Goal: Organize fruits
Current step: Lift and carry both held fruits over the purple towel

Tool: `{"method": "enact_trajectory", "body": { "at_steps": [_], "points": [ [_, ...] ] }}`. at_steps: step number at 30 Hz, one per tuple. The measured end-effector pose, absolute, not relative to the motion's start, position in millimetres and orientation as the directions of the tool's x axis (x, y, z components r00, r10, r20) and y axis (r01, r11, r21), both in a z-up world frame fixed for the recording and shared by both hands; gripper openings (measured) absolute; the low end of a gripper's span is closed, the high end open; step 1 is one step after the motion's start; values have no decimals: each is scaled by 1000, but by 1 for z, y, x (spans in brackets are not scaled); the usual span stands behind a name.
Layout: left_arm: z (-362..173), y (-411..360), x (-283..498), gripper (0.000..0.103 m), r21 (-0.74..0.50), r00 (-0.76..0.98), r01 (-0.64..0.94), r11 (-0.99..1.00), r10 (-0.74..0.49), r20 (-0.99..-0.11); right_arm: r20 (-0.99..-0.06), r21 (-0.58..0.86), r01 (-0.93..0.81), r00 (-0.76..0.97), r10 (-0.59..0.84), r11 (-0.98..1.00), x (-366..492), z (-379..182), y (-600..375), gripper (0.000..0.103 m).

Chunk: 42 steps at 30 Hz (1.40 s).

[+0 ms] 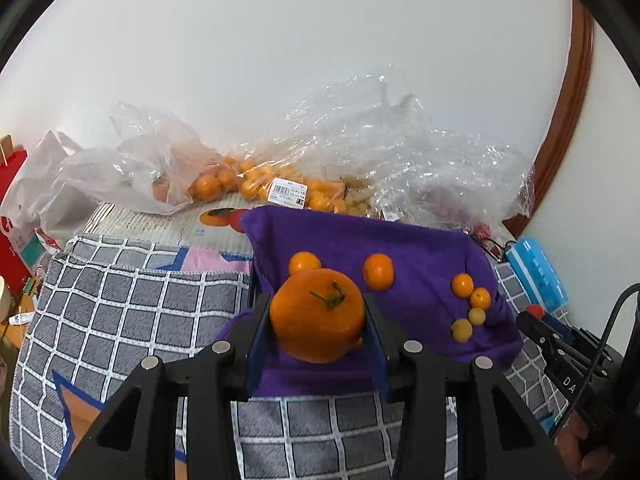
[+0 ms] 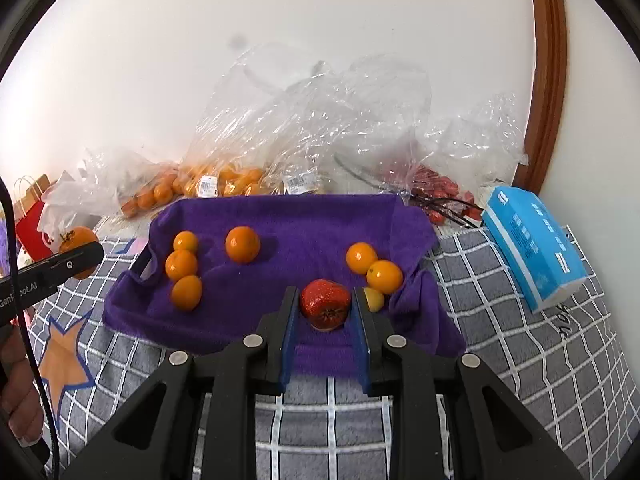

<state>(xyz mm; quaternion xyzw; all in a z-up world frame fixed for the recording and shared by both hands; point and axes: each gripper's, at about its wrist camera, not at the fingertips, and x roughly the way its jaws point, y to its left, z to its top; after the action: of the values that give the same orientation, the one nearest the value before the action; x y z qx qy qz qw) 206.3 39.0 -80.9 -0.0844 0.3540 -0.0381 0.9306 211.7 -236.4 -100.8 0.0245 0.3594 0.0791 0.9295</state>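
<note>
Fingers [image 1: 262, 320] clamp one orange [image 1: 317, 314], another strawberry [image 2: 325, 304].

Place: I'm in a home room.
Signs: grey checked blanket [image 2: 500, 300], crumpled clear plastic grocery bags [image 2: 320, 120] against white wall [image 2: 280, 20], brown wooden door frame [image 2: 548, 80].

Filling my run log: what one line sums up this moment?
left hand-held gripper: shut on orange | right hand-held gripper: shut on red fruit | towel: loose oranges
</note>
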Motion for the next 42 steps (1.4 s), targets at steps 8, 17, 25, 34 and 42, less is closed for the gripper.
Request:
{"method": "enact_trajectory", "body": {
  "at_steps": [8,17,25,34,42],
  "points": [
    [-83,39,227,41,-226,761,3,974,-149,-631,-654,138,-100,738,166,985,235,-103,-242,25],
    [-88,39,245,41,-225,780,-3,974,-138,-610,-642,157,-88,748,170,984,259,-106,-250,25],
    [-103,42,255,41,-242,770,-10,970,-147,-621,-661,202,-56,729,178,978,273,-127,-266,25],
    [-118,31,262,41,-246,739,14,969,-176,-650,-683,193,-109,699,213,975,282,-145,-248,25],
    [-134,9,272,41,-263,682,49,964,-224,-696,-714,184,-119,666,216,976,291,-164,-240,25]
  ]
}}
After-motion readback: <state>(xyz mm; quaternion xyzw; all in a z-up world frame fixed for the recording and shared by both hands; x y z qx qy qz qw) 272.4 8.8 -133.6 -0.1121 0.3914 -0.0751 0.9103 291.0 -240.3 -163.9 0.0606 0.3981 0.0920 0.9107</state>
